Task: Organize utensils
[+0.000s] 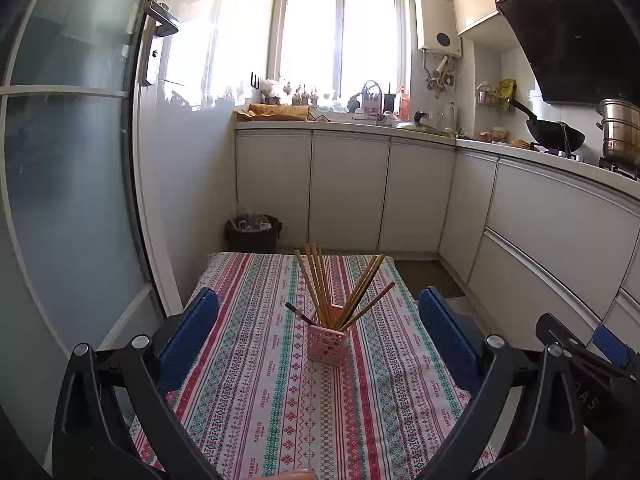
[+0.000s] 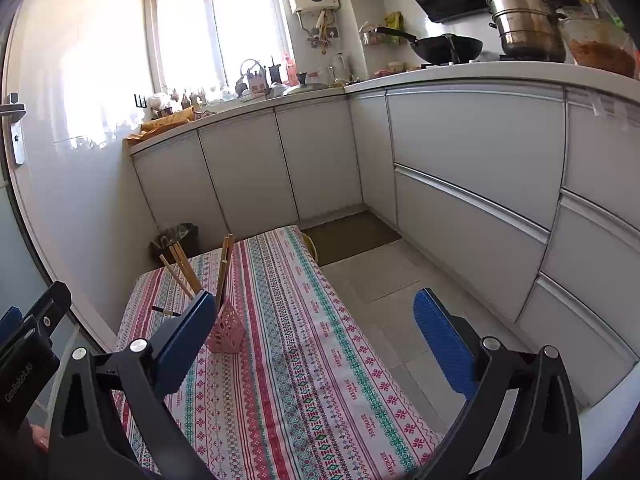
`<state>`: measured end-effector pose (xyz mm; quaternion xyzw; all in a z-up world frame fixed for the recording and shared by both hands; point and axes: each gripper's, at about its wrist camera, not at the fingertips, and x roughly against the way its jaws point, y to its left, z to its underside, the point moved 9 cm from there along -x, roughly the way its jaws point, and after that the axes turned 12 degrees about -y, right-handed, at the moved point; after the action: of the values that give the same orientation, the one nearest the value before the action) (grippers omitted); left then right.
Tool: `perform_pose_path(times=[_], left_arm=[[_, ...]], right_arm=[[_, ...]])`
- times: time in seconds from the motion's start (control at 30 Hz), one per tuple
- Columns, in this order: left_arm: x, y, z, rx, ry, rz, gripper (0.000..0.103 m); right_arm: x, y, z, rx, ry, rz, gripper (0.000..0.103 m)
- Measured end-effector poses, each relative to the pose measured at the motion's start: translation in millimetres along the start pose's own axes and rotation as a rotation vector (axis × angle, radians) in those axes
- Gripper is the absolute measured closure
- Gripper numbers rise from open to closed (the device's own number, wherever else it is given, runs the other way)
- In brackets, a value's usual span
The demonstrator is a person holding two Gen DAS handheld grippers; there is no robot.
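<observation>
Standing upright near the middle of a small table (image 1: 248, 400), a pink holder (image 1: 327, 343) carries a spread of wooden chopsticks (image 1: 320, 288) that fan out above its rim, while one dark-tipped chopstick (image 1: 298, 313) lies flat on the striped tablecloth (image 2: 304, 360) just behind and to the left of the holder, apparently touching its upper edge. We hold our left gripper (image 1: 320, 344) above the near end of the table with its blue fingers (image 1: 188, 344) spread wide to either side of the holder and nothing between them. Our right gripper (image 2: 316, 336) hangs at the table's right side, its jaws likewise wide apart and empty; from the right wrist view, its left finger (image 2: 180, 344) hides part of the holder and the lower ends of the chopsticks, and its right finger sits over the tiled floor (image 2: 380, 280). In the kitchen beyond, white cabinets (image 1: 348, 188) run under a counter with a black wok (image 2: 448, 48) and a steel pot (image 2: 524, 24) on the stove, a bright window (image 1: 340, 36) fills the far wall, and a dark bin (image 1: 253, 232) stands on the floor past the table's far end.
</observation>
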<state>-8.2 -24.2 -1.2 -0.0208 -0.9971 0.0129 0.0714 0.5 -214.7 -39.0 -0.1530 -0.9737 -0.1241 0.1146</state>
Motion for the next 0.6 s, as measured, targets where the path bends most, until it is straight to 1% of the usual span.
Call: perform_pose_path(times=[0.27,0.6], left_arm=[[1.8,0.8,-0.9,-0.001,-0.005,-0.016,0.007],[1.0,-1.3,-0.4,-0.005,0.001,-0.016,0.007]], right_arm=[[0.6,0.0,0.3,0.0,0.001,-0.001,0.007],[2.3,-0.3,1.9,0.0,0.008,-0.002,0.007]])
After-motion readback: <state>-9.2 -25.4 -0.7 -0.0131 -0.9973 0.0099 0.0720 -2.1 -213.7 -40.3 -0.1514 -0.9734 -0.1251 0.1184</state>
